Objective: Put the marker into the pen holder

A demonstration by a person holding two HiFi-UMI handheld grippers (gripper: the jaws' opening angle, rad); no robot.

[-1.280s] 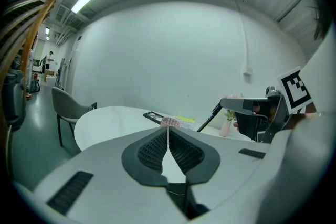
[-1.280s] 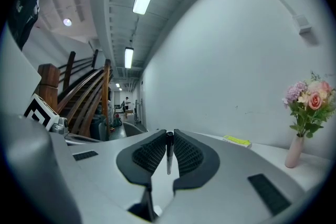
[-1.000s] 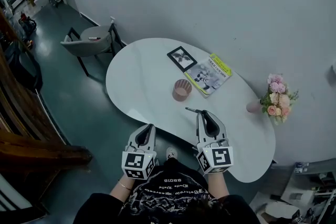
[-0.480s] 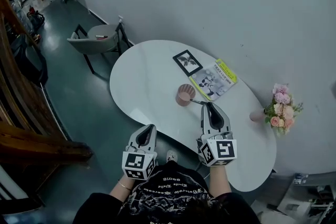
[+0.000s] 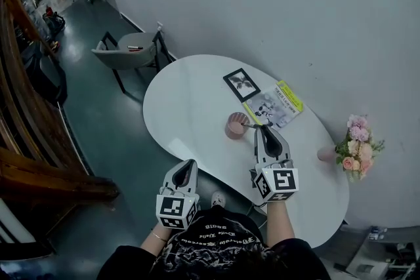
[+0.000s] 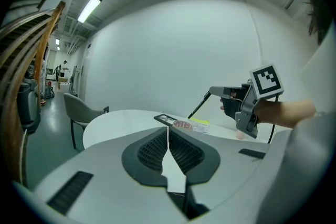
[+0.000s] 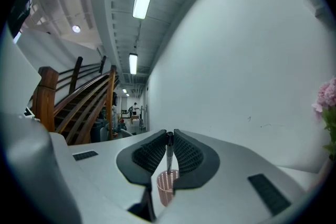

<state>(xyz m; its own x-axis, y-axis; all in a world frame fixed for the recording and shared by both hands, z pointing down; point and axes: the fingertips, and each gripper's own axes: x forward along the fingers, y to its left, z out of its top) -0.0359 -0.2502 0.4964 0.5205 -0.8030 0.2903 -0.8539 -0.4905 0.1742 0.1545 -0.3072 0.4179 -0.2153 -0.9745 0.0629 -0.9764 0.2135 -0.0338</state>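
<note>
Now the right hand-held gripper (image 5: 264,130) is clamped on a thin black marker (image 5: 250,125), which slants down out of its jaws over the white oval table (image 5: 184,108). The marker's lower end sits right at the mouth of the pink mesh pen holder (image 5: 235,126), which stands on the table. The left hand-held gripper (image 5: 186,169) hangs off the table's near edge, its jaws pressed together with nothing between them.
</note>
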